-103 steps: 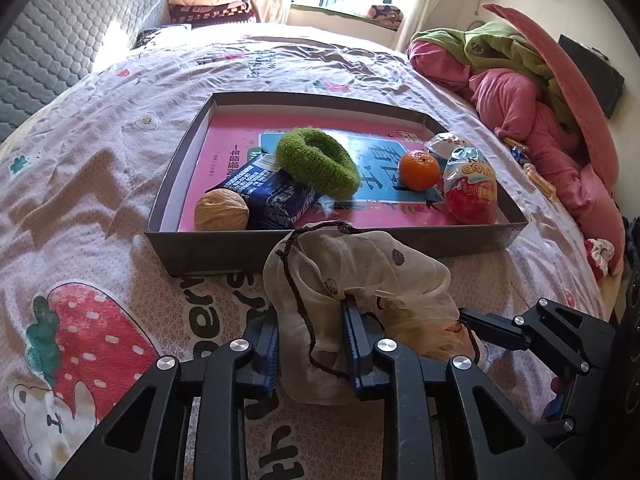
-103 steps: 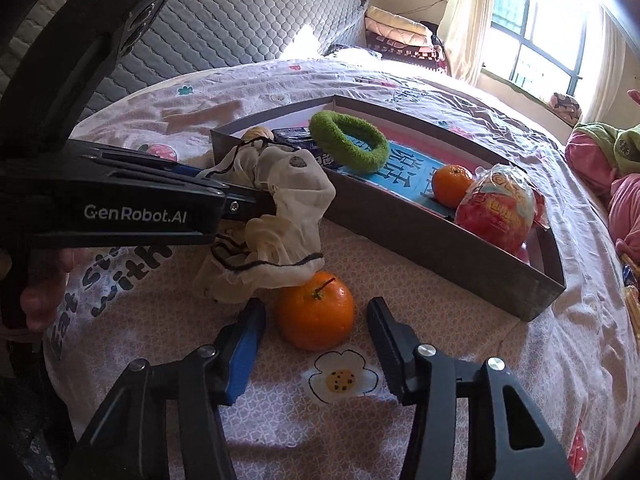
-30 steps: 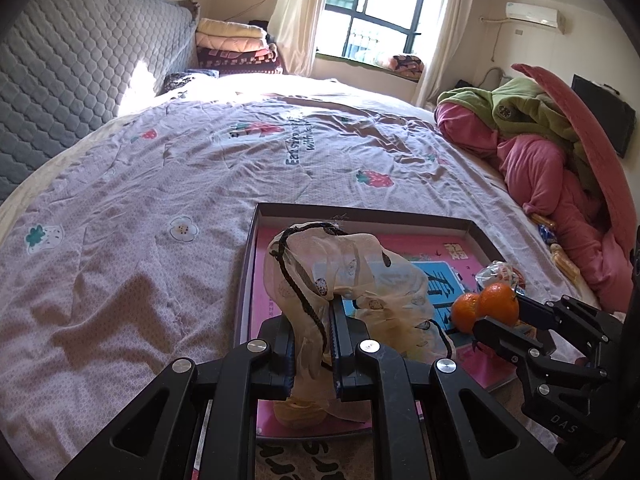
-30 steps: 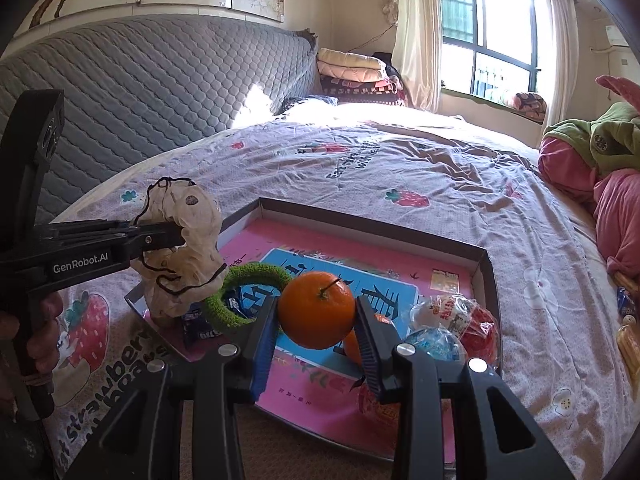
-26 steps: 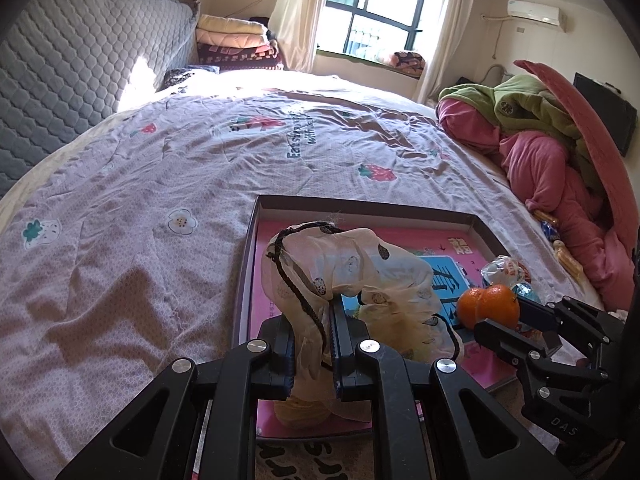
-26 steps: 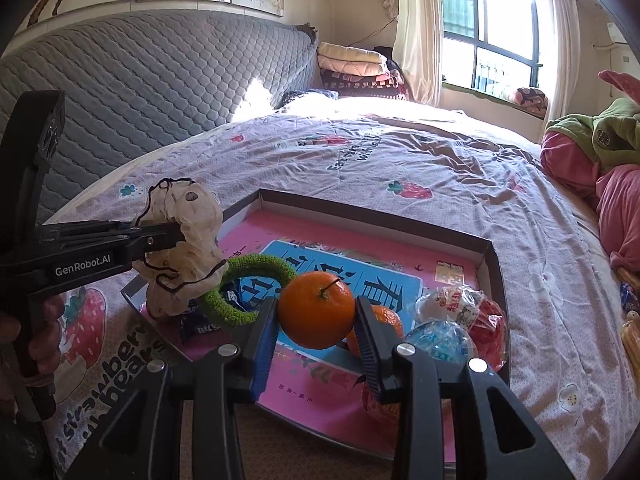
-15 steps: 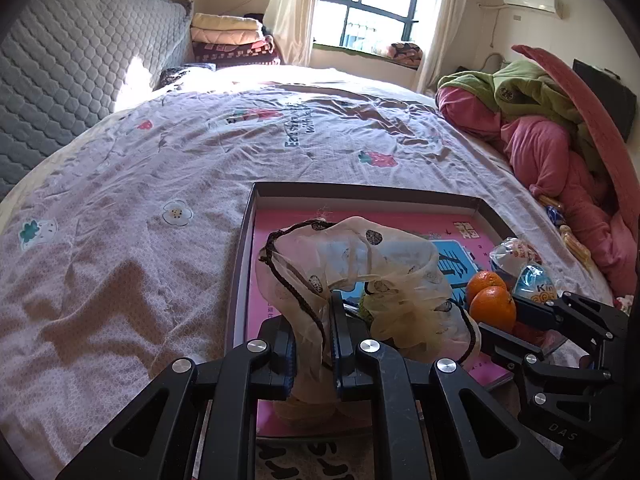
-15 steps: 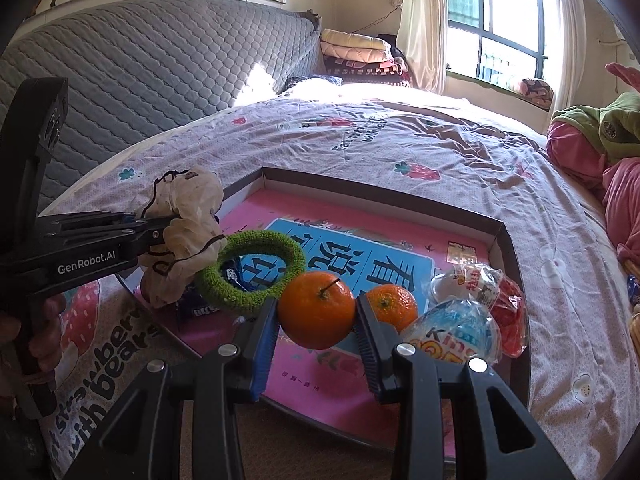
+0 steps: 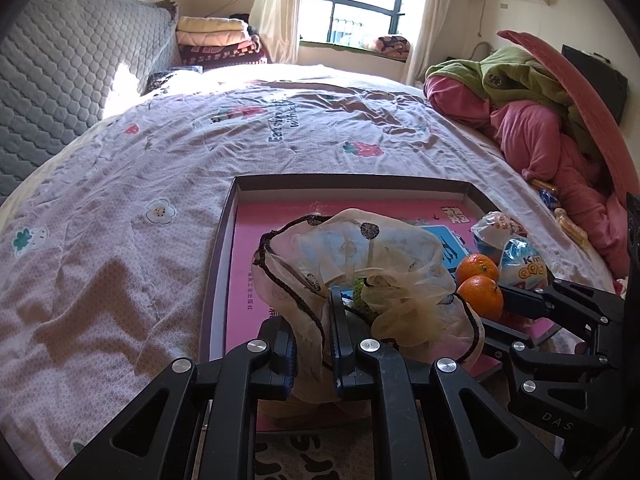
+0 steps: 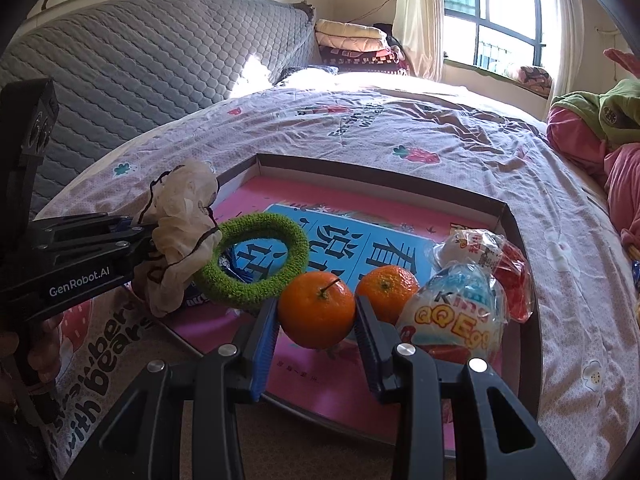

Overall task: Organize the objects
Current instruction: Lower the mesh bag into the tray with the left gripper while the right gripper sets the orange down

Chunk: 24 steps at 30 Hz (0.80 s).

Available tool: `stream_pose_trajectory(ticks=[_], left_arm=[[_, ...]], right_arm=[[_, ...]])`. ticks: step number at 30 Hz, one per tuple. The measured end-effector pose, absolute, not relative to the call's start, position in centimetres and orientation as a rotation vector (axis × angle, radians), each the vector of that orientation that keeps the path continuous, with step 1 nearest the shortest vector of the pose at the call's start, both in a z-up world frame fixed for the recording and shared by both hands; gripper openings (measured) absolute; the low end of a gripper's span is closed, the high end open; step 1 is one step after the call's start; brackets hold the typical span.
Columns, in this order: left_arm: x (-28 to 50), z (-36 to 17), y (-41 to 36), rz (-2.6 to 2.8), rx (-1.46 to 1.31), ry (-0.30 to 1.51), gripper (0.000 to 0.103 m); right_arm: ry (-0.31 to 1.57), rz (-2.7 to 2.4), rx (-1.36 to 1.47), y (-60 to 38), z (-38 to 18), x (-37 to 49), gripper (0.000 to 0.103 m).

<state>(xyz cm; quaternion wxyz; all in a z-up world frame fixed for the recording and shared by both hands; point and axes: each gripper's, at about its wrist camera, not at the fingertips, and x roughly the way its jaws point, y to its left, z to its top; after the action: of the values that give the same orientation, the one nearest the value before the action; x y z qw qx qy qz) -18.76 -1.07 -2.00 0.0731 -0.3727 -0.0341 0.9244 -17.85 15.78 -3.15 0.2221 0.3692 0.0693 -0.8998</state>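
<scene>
I have an orange [image 10: 317,312] clamped in my right hand-held gripper [image 10: 316,334], low over the near part of the tray [image 10: 400,178], just beside a second orange [image 10: 387,286] and the wrapped toy eggs [image 10: 460,312]. My left hand-held gripper [image 9: 314,344] pinches a sheer scrunchie [image 9: 360,264] over the tray's near left corner, touching the green hair ring [image 10: 252,268]. The tray sits on the bed [image 9: 120,184].

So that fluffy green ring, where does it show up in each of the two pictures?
Left wrist view: the green ring is almost hidden, only a scrap peeking out behind the cream scrunchie near the middle.
Right wrist view: the whole ring shows, left of centre, touching the scrunchie.
Shared landmark: the loose orange lying in the tray.
</scene>
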Motion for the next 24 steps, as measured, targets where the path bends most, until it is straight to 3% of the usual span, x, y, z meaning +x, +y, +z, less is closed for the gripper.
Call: stream_pose_trajectory(ticks=[24], left_arm=[[-18.9, -2.1, -1.9, 2.811, -1.14, -0.143, 0.015]], right_arm=[[0.163, -2.443, 1.068, 15.4, -3.8, -18.2, 0.038]])
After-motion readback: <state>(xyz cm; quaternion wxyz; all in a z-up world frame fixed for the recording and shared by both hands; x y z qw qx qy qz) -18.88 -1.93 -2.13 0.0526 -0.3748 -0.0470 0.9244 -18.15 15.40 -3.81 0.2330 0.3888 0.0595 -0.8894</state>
